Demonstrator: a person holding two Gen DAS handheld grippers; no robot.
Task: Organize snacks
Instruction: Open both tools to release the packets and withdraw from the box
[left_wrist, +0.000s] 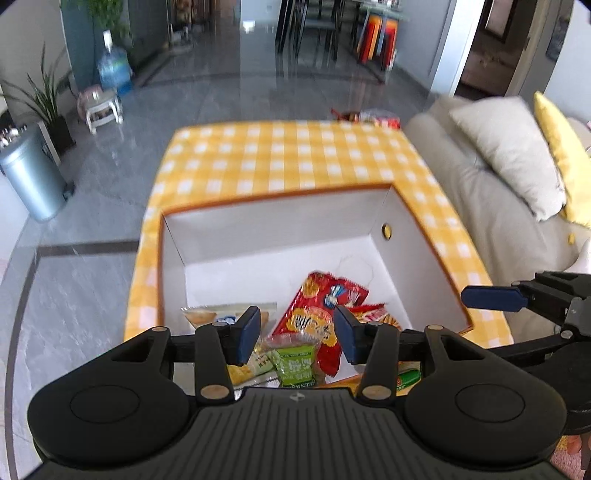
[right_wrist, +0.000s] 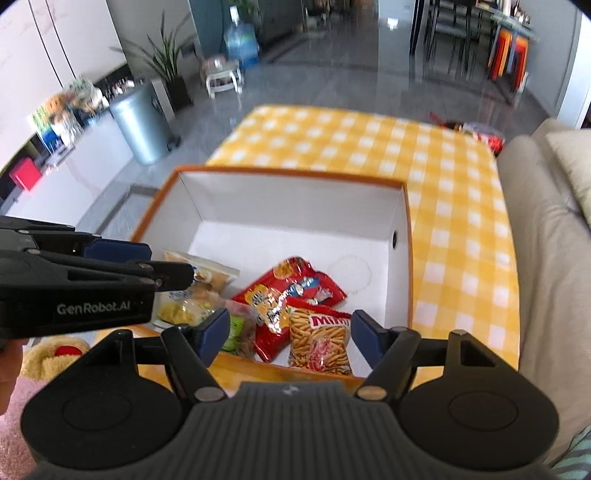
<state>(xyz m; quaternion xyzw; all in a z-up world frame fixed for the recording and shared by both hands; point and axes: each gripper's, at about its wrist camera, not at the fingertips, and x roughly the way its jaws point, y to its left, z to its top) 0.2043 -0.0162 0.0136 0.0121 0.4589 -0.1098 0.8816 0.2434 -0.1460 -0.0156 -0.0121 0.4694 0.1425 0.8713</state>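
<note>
Left tool (left_wrist: 297, 332): held above the near end of the box, jaws partly apart, nothing gripped between the blue pads.
Right tool (right_wrist: 288, 336): held over the same near end, jaws spread wider, nothing held; the packets are seen below the gap, not in it.
Box (right_wrist: 295, 199): white inside with an orange rim, set on the yellow-checked bench (right_wrist: 461, 206); its far half is bare.
Snacks in box: a red packet (right_wrist: 295, 284), an orange stick-snack packet (right_wrist: 319, 339), a green packet (left_wrist: 295, 365) and a pale wrapped packet (right_wrist: 201, 275) are piled together at the near end, some overlapping.
Snacks outside box: a few red packets (left_wrist: 369, 117) are seen at the far edge of the bench, blurred and well apart from the box.
Task state: judged partly done, since the far packets are not yet in the box.
Risk, collision: the two tools are close side by side, so a reach made by both at once could be blocked.
Risk, far reach: the box rim could be clipped by a low pass toward the far packets, and the box shoved.
Risk, pile: overlapping glossy packets could slide or be crushed if more are dropped on them.
</note>
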